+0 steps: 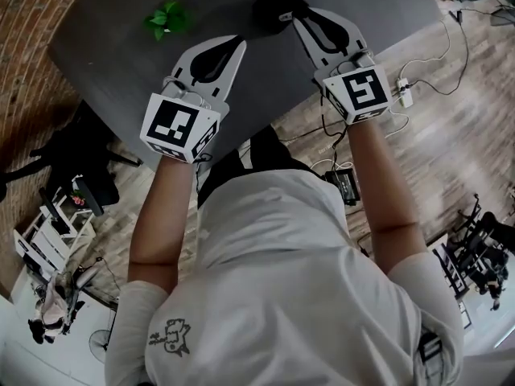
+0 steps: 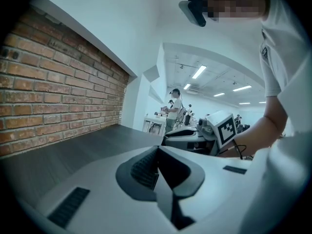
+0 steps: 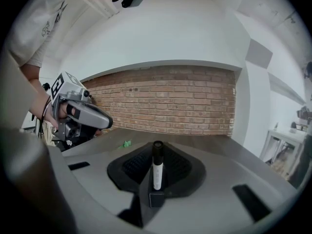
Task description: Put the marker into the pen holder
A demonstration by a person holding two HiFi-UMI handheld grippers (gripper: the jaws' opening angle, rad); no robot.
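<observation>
White shirt (image 1: 306, 280) fills the 6 o'clock part of the head view, closest to the camera. Two bare forearms run up from it to the grippers over the dark table (image 1: 105, 47).

The left gripper (image 1: 236, 43) is at about 11 o'clock from the middle, above the table's near edge. In its own view the ribbed pads meet along one line. The jaws are fully closed and nothing is between them.

The right gripper (image 1: 288, 16) is at 1 o'clock, its tip over the near edge of the black holder (image 1: 272, 2), which stands on the table at 12 o'clock. In its own view the marker (image 3: 157, 172) stands upright between the pads, black cap at 12 o'clock and white barrel below. The jaws are only as far apart as the barrel is wide and are closed against it on both sides. Under the barrel, at 6 o'clock, a small dark block shows in the gap between the jaws. I cannot tell if that is the holder, or if the marker's lower end is already inside it.

A green thing (image 1: 166, 18) lies on the table at 11 o'clock, well apart from the holder. A brick wall (image 3: 165, 101) runs behind the table. On the wooden floor at 2 o'clock lies a white power strip (image 1: 405, 92).
</observation>
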